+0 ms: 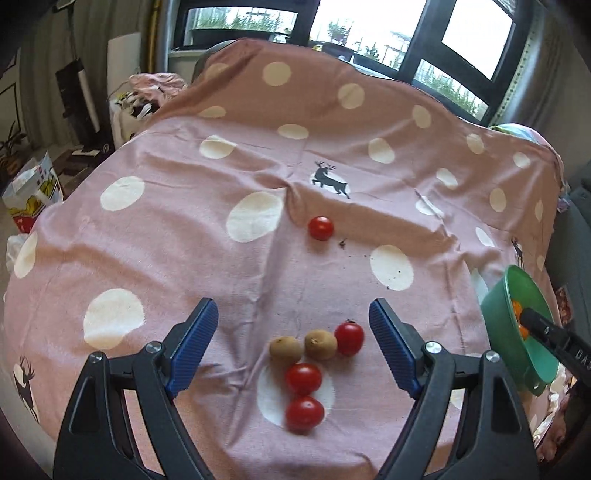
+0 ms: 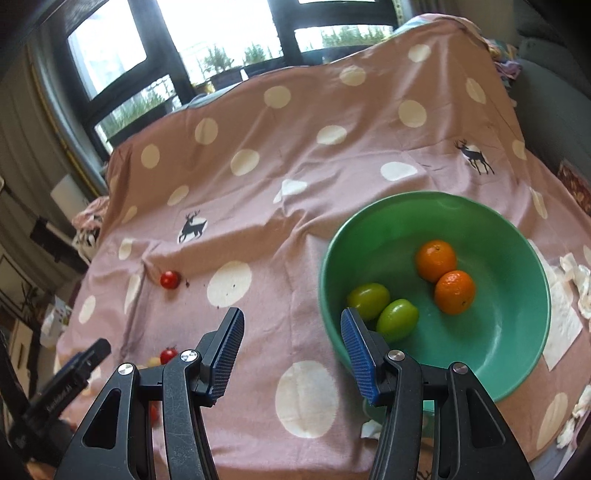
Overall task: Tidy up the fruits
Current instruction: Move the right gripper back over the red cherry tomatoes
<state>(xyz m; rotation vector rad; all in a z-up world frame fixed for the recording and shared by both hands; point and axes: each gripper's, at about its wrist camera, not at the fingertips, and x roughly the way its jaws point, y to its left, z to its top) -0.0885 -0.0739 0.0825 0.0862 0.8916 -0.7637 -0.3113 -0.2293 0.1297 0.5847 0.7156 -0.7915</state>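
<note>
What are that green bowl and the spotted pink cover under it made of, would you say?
The green bowl looks like plastic or glazed ceramic: one smooth, even colour with a soft sheen; I cannot tell which. The pink cover is woven cloth, probably cotton, matte, with creases and folds running across it.

A: Where does the light come from?
B: From the windows behind the cloth. They are blown out white in both views, and the greenery outside is washed pale.
A: And the cloth itself?
B: Evenly lit by soft daylight, with faint shadows in its folds and small ones under the fruit. Left of the windows the room sinks into dimness.
A: Sharpness?
B: Fair mid-frame. Toward the edges the fisheye bends the window frames, corners go black, and the bowl rim smears slightly.
</note>
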